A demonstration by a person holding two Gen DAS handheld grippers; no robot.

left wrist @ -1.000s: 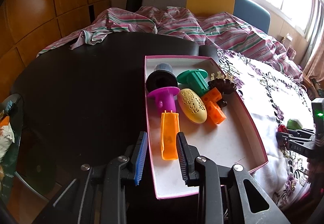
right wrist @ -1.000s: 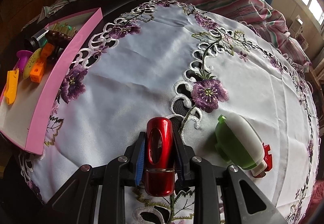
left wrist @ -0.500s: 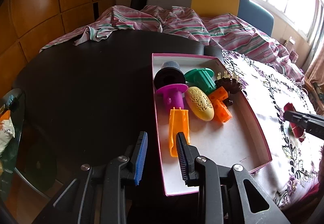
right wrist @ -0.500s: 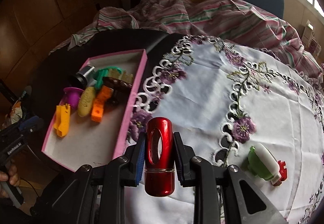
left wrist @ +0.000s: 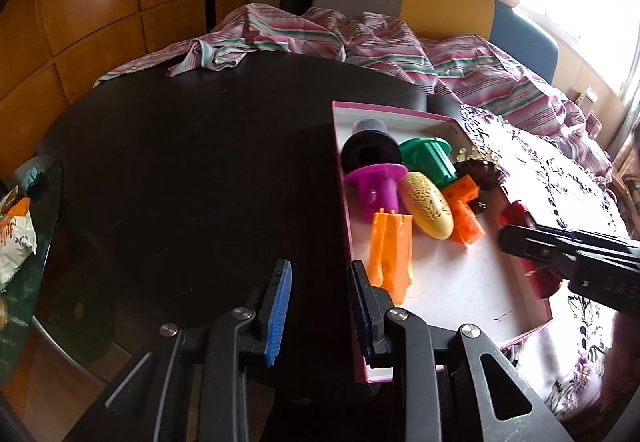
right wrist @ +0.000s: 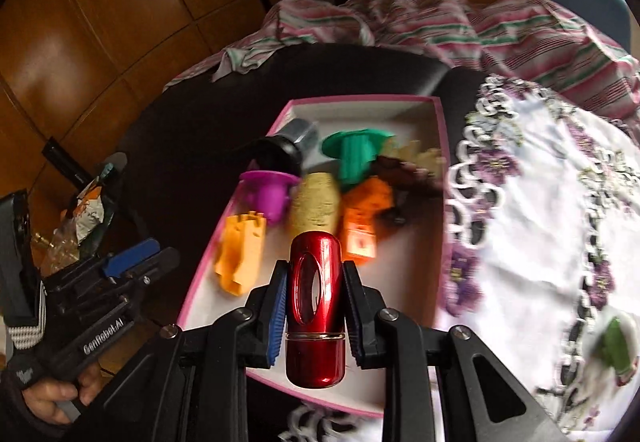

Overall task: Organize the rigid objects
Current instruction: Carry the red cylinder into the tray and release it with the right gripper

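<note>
My right gripper (right wrist: 315, 282) is shut on a shiny red capsule-shaped object (right wrist: 316, 306) and holds it above the near part of the pink-rimmed box (right wrist: 443, 178). The box holds several toys: an orange piece (right wrist: 240, 258), a purple one (right wrist: 266, 194), a yellow oval (right wrist: 316, 208), a green one (right wrist: 354, 154). In the left wrist view the box (left wrist: 344, 210) lies ahead to the right, and the right gripper (left wrist: 516, 238) comes in over its right side. My left gripper (left wrist: 320, 298) is open and empty, low over the dark table beside the box's left rim.
The dark round table (left wrist: 180, 170) lies left of the box, the embroidered white tablecloth (right wrist: 560, 202) right of it. A green and white object (right wrist: 616, 346) lies on the cloth. A striped cloth (left wrist: 320, 30) and a sofa stand behind. A glass side table with clutter (left wrist: 16, 218) is at far left.
My right gripper has lifted the red object off the tablecloth and carried it left, over the box. My left gripper has stayed open and shifted slightly left of the box.
</note>
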